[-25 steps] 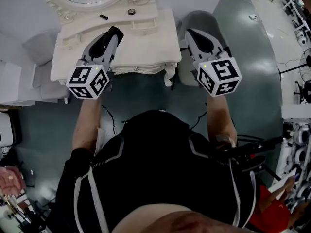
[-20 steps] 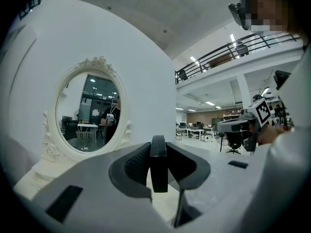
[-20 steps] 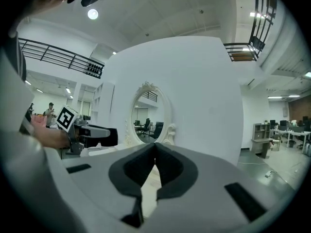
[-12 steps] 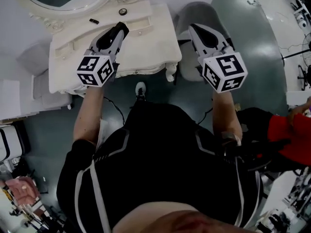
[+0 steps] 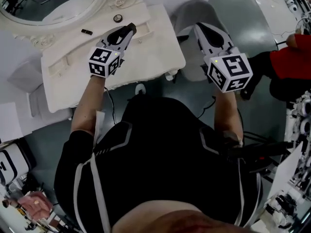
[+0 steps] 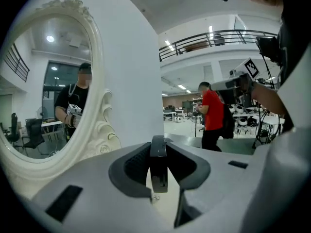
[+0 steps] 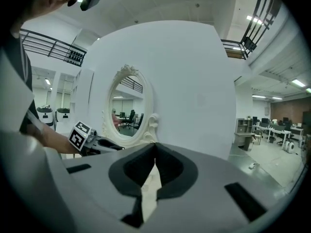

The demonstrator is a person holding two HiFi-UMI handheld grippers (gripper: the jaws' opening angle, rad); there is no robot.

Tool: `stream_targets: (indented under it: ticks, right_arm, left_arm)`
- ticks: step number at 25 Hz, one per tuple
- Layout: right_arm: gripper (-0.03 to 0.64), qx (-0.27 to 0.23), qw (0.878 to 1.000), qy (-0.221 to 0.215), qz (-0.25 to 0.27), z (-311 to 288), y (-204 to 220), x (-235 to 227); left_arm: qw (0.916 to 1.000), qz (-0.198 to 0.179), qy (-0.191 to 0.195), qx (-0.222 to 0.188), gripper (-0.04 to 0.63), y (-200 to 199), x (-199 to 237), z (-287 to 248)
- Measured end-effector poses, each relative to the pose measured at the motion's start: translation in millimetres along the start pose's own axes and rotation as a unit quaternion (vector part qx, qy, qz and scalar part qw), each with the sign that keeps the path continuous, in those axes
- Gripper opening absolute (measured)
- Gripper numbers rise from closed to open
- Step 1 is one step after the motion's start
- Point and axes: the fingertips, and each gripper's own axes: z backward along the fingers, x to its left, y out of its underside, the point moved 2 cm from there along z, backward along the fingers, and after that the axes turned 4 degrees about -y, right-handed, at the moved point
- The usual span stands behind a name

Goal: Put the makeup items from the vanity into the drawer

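a: what is changed since the earlier frames?
b: the left tool (image 5: 129, 28) is carried further in over the counter (image 5: 155, 52), toward the back ledge under the mirror (image 5: 53, 4). its tip was short of the round item (image 5: 117, 18) before. now it is set just beside that item, on its right. the right tool (image 5: 198, 26) is kept off the counter, over the grey seat (image 5: 187, 13), as before.
a: tool state?
b: left is clenched on a slim dark item (image 6: 158, 161), which is held upright between the jaws in the left gripper view. right is clenched too, the tips are met and nothing is seen between them.
a: meaning for the task?
b: one item is judged as picked but not yet stowed. the drawer is not made out as open in the head view, so stowing is likely blocked until it is pulled out. the empty right tool is probably needed for that.
a: where are the other items relative to the tool?
b: the round item is left on the back ledge, near the left tip but apart from it. a small dark stick (image 5: 86, 31) is seen further left by the mirror frame, well apart from the left tip. both are well apart from the right tool.
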Motion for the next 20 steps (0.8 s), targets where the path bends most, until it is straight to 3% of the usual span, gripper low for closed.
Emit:
stream_targets:
  ticks: [7, 11, 20]
  right_arm:
    - [0.005, 0.033, 0.999, 0.023, -0.010, -30.6, 14.1, -4.9]
    - [0.005, 0.053, 0.997, 0.047, -0.019, -32.7, 22.5, -11.7]
    - [0.005, 0.090, 0.990, 0.098, -0.040, -22.4, 46.5, -20.3]
  left_arm:
    - [0.9963, -0.030, 0.069, 0.042, 0.094, 42.1, 21.6, -47.6]
    - [0.9881, -0.066, 0.107, 0.089, 0.094, 71.7, 20.4, -76.2]
    - [0.9665, -0.128, 0.152, 0.163, 0.094, 121.8, 16.4, -122.1]
